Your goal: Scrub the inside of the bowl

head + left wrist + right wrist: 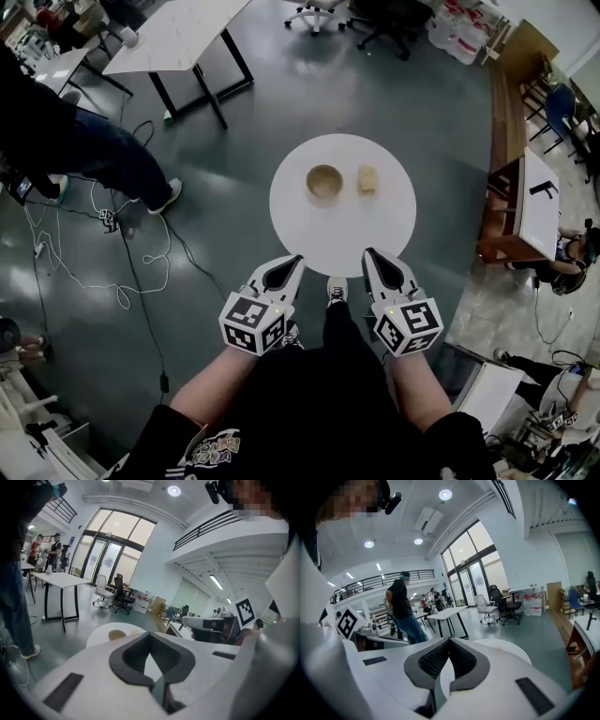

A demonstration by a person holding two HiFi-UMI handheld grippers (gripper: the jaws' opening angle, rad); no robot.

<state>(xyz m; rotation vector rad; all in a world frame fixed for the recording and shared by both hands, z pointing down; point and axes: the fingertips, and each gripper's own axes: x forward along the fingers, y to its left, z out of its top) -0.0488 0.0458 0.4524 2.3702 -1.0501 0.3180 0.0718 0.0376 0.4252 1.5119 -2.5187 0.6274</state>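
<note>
1. Position: the bowl (324,182) stands upright, mouth up, on the round white desk (342,246), slightly left of its centre. The inside looks empty.
2. Just beside the bowl on its right, not touching, lies a small tan block, most likely the sponge (367,179). Its long axis appears to run away from the person.
3. Left gripper (292,261): jaws pressed together, nothing between them. Its tip is over the near rim of the desk.
4. Right gripper (372,255): jaws also pressed together and empty, at the near rim.
5. Key relation: both things lie straight ahead of the jaws, across the bare near half of the desk.
   - The bowl lines up closer to the left gripper, the sponge to the right.
   - Judgement: left steadies the bowl, right fetches the sponge. Both jaws must spread first.
6. Stage: scrubbing not begun; neither thing is touched.
7. Count:
   - Bowl: one.
   - Sponge: one.
   - Desk: one.
   - Grippers: two.
</note>
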